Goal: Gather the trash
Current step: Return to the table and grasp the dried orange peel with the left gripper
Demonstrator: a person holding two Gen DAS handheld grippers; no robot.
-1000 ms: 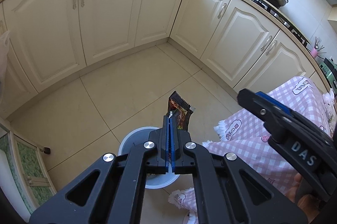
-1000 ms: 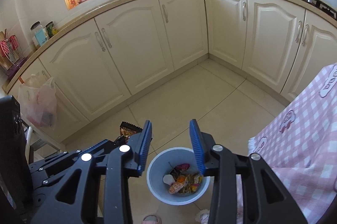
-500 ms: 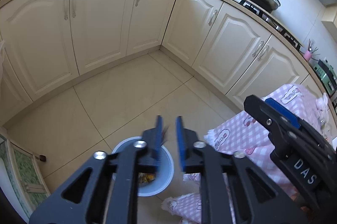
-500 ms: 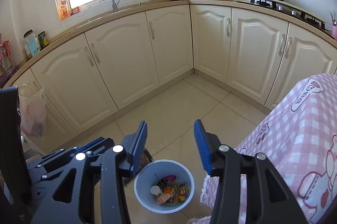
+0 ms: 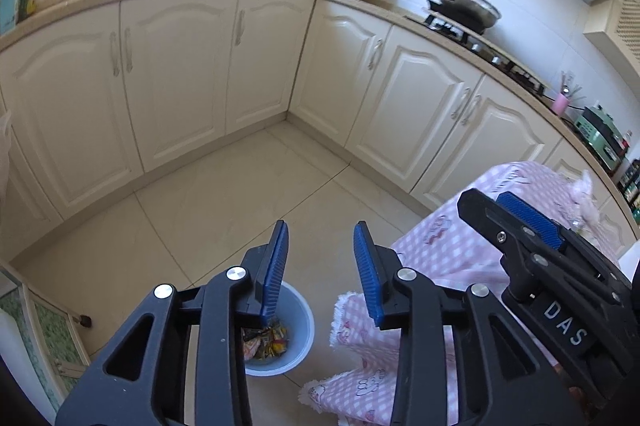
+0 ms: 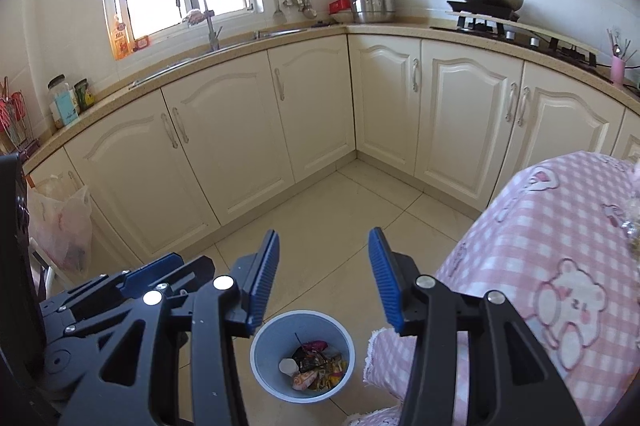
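1. The left gripper (image 5: 320,262), black-framed with ribbed blue pads, is opening as we watch; a second ago those pads were pinched tight on a dark, glossy snack wrapper, and now there is only air between them.

2. That wrapper is gone from the jaws. My read is that it has dropped among the crumpled, colourful wrappers (image 6: 314,370) lying in the bottom of the bin, though I can't pick it out from the rest.

3. The round pale-blue plastic waste bin (image 6: 264,346) stands on the cream floor tiles (image 5: 248,201), below and between both tools, just beside the fringe of the pink-and-white checked tablecloth (image 6: 560,266).

4. The right gripper (image 6: 324,278), the same black-and-blue build, is released too, jaws apart and empty. It was already spread a second ago and has widened only slightly.

5. Both tools have risen off the bin: it sits lower and smaller in each wrist view than it did a second ago, and the cream cabinet doors (image 6: 224,153) fill more of the scene.

6. For the task, that's one piece delivered, both hands free, and the next pick-up most likely lies on the table.
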